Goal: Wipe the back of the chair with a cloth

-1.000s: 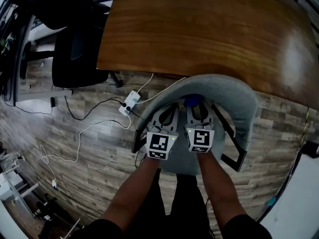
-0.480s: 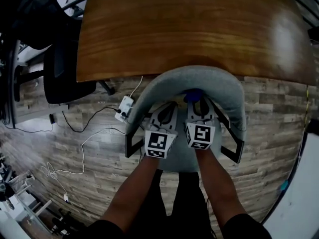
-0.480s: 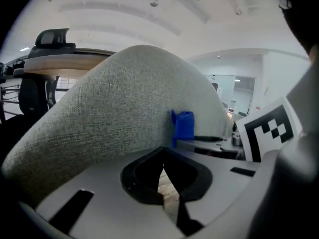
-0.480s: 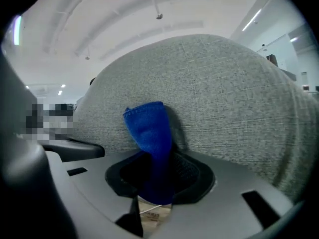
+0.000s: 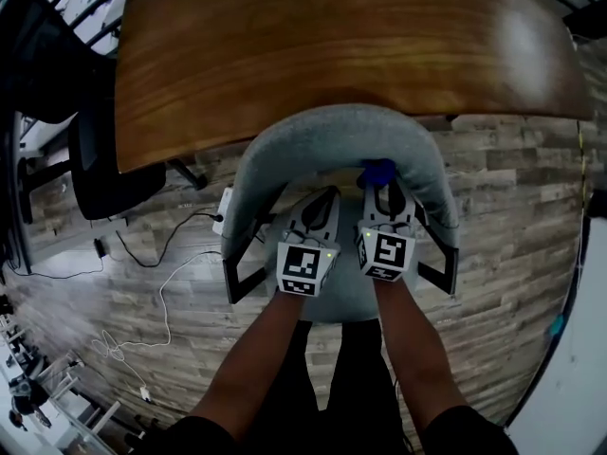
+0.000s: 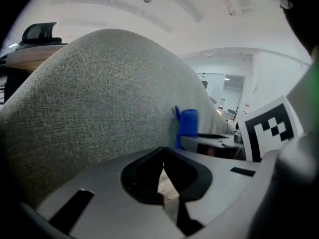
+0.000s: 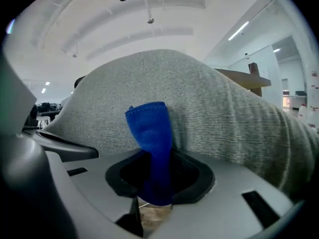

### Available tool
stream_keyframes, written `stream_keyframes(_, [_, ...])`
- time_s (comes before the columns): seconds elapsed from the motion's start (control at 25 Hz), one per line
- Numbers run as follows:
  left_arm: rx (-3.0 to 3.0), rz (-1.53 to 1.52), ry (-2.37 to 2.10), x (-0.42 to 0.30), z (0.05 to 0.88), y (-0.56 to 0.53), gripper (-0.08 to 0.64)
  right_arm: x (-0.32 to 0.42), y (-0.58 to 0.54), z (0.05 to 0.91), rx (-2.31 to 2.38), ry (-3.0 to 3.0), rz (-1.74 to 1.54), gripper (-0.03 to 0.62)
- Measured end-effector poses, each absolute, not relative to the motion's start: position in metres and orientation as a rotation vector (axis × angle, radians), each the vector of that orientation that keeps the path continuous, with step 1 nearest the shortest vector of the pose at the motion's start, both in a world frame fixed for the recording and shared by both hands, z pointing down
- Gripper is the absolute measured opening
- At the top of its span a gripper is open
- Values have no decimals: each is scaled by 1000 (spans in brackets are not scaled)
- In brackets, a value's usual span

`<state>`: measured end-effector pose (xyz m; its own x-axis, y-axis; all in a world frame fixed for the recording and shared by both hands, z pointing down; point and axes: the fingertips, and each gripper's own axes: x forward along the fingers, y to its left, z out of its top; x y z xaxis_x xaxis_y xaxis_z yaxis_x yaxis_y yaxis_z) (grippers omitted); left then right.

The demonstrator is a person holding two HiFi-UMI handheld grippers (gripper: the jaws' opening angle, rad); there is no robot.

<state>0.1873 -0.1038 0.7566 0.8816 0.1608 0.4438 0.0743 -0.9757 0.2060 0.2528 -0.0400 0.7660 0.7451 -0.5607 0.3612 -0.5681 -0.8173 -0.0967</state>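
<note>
Right gripper (image 5: 381, 190): jaws clamped on the blue cloth (image 7: 152, 138). The cloth sticks up out of the jaws, with its top end right at the fabric of the grey chair back (image 5: 332, 136). In the head view the cloth sits just right of frame centre, upper-middle, at the inner side of the curved backrest.

Left gripper (image 5: 325, 199): jaws closed together, nothing between them, pointed at the same backrest.

The 2 grippers are side by side over the seat, left one just left of the right one.

Wooden table (image 5: 332, 36) fills the top of the frame, with the chair back at its near edge. Black office chair (image 5: 104, 169) at the left edge. White power strip (image 5: 226, 212) and cables (image 5: 166, 278) lie on the plank floor (image 5: 512, 226), left of the grey chair.
</note>
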Motion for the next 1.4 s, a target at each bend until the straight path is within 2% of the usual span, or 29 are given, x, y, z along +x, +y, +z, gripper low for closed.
stream_keyframes(1.0, [2888,666,411,176,697,-22,6,230,84,751,2998,-472,731,120])
stream_keyframes(1.24, [2884,654,345,156,663,-24,6,211,90,694,2999,-560,675,120])
stream_keyframes(1.4, [2895,563,301,149,611,-28,6,195,76,643,2959,-753,582,120])
